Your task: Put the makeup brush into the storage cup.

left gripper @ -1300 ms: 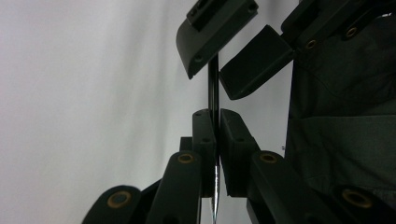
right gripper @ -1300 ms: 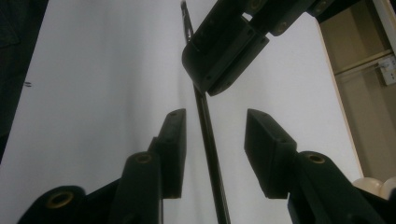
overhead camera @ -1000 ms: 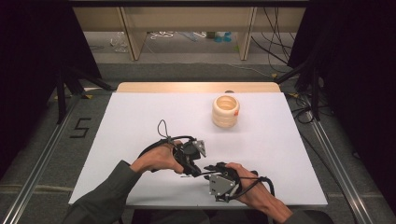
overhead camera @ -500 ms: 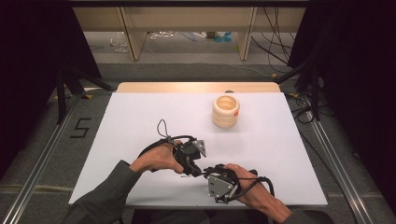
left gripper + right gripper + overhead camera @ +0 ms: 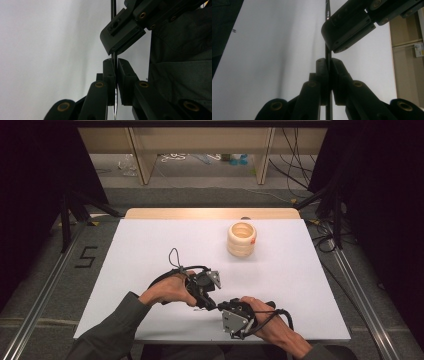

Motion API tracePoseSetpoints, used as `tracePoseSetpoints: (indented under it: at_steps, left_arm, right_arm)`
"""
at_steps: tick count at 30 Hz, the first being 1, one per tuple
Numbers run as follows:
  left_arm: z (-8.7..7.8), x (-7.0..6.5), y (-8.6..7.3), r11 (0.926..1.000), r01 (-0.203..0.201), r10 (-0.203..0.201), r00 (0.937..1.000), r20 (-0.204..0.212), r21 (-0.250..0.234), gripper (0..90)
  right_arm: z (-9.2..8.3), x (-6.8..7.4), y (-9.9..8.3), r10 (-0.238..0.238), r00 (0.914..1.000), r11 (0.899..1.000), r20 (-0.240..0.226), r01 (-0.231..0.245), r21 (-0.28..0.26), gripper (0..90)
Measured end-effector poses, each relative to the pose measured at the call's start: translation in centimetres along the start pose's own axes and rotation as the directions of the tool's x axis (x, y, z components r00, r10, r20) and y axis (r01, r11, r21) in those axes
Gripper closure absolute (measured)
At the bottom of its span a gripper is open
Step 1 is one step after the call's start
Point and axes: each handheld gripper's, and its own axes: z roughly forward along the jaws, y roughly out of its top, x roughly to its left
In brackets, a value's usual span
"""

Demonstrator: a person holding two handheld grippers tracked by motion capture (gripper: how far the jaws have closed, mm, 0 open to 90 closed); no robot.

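A thin dark rod (image 5: 113,10) with a silvery tip runs straight up between the two jaws of my left gripper (image 5: 115,67), which is shut on it. Just beyond, the right gripper's jaws (image 5: 123,37) clamp the same rod. In the right gripper view the rod (image 5: 327,10) passes between the pads of my right gripper (image 5: 329,67), whose jaws have just been closing onto it, and the left gripper's jaws (image 5: 347,32) hold it farther up. Seen from above, the left gripper (image 5: 206,301) and right gripper (image 5: 222,306) meet tip to tip near the table's front edge.
A cream stack of wooden rings (image 5: 241,240) with an orange spot stands at the back right of the white table top (image 5: 150,245). Metal rails run along both sides. Cables trail from each gripper over the hands.
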Motion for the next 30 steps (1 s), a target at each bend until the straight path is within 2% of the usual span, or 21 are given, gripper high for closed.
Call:
tracePoseSetpoints:
  at_steps: [4, 6, 13, 14, 16, 17, 18, 19, 20, 21, 22, 24, 26, 27, 28, 29, 30]
  left_arm:
    - [-0.1, 0.0, 0.0, 1.0, -0.002, 0.002, 1.0, -0.002, -0.007, 84.2]
    - [-0.2, -0.1, 0.0, 0.9998, 0.006, -0.006, 1.0, -0.007, -0.02, 83.7]
    - [-1.4, 0.1, -0.3, 0.9976, 0.019, -0.022, 0.9989, -0.042, -0.066, 70.0]
    - [-1.7, 0.2, -0.4, 0.9951, 0.023, -0.029, 0.9976, -0.063, -0.096, 63.6]
    - [-1.8, 0.4, -0.5, 0.9933, 0.027, -0.036, 0.9969, -0.07, -0.113, 61.8]
    - [-2.2, 0.6, -0.6, 0.9914, 0.018, -0.031, 0.9945, -0.1, -0.13, 55.9]
    - [-2.2, 0.6, -0.6, 0.9914, 0.018, -0.031, 0.9945, -0.1, -0.13, 52.6]
    - [-2.3, 0.6, -0.7, 0.9873, 0.017, -0.036, 0.9927, -0.116, -0.158, 52.4]
    - [-2.5, 0.7, -0.8, 0.9856, 0.016, -0.038, 0.9912, -0.127, -0.169, 50.0]
    - [-2.5, 0.7, -0.9, 0.9807, 0.03, -0.059, 0.988, -0.143, -0.193, 50.0]
    - [-2.7, 0.8, -1.0, 0.9795, 0.024, -0.057, 0.9857, -0.158, -0.2, 47.1]
    - [-3.1, 1.1, -1.2, 0.9728, 0.031, -0.072, 0.9827, -0.171, -0.229, 41.7]
    - [-3.4, 1.3, -1.3, 0.9667, 0.034, -0.087, 0.976, -0.2, -0.254, 36.4]
    - [-3.5, 1.3, -1.5, 0.9576, 0.054, -0.114, 0.973, -0.201, -0.283, 36.0]
    - [-3.6, 1.4, -1.6, 0.9524, 0.062, -0.127, 0.9708, -0.203, -0.299, 36.0]
    - [-3.7, 1.5, -1.7, 0.9497, 0.051, -0.121, 0.9696, -0.213, -0.309, 32.7]
    - [-3.9, 1.5, -2.0, 0.9382, 0.056, -0.14, 0.9639, -0.227, -0.341, 32.3]
  right_arm:
    - [-0.1, -0.1, -0.1, 0.015, 0.9999, 1.0, 0.004, -0.015, -0.002, 85.4]
    - [-0.1, -0.2, -0.1, 0.006, 1.0, 1.0, -0.005, -0.006, -0.007, 85.4]
    - [-0.4, -0.5, -0.6, 0.038, 0.9993, 0.999, -0.004, -0.038, -0.001, 85.4]
    - [-0.5, -0.6, -0.8, 0.059, 0.9982, 0.998, 0.005, -0.059, 0.002, 85.4]
    - [-0.5, -0.8, -1.0, 0.055, 0.9985, 0.998, 0.001, -0.055, -0.004, 85.4]
    - [-0.6, -1.2, -1.4, 0.04, 0.9992, 0.999, 0.009, -0.04, -0.02, 85.4]
    - [-0.8, -1.3, -1.5, 0.07, 0.9975, 0.997, 0.01, -0.07, -0.021, 85.4]
    - [-0.9, -1.3, -1.7, 0.094, 0.9955, 0.995, 0.011, -0.094, -0.018, 85.4]
    - [-1.0, -1.6, -1.9, 0.085, 0.9962, 0.996, 0.017, -0.085, -0.026, 85.4]
    - [-1.0, -1.6, -1.9, 0.085, 0.9962, 0.996, 0.017, -0.085, -0.026, 85.4]
    - [-1.0, -1.7, -2.1, 0.097, 0.9952, 0.995, 0.014, -0.097, -0.028, 85.4]
    - [-1.3, -2.0, -2.8, 0.164, 0.9864, 0.986, 0.017, -0.163, -0.029, 85.4]
    - [-1.5, -2.3, -3.2, 0.202, 0.9793, 0.978, 0.005, -0.202, -0.047, 85.4]
    - [-1.7, -2.4, -3.4, 0.233, 0.9723, 0.971, 0.009, -0.233, -0.051, 85.4]
    - [-1.7, -2.4, -3.4, 0.233, 0.9723, 0.971, 0.009, -0.233, -0.051, 85.4]
    - [-1.9, -2.4, -3.6, 0.321, 0.9471, 0.944, 0.002, -0.32, -0.075, 85.4]
    - [-2.0, -2.5, -3.9, 0.338, 0.941, 0.938, 0.001, -0.337, -0.08, 85.4]
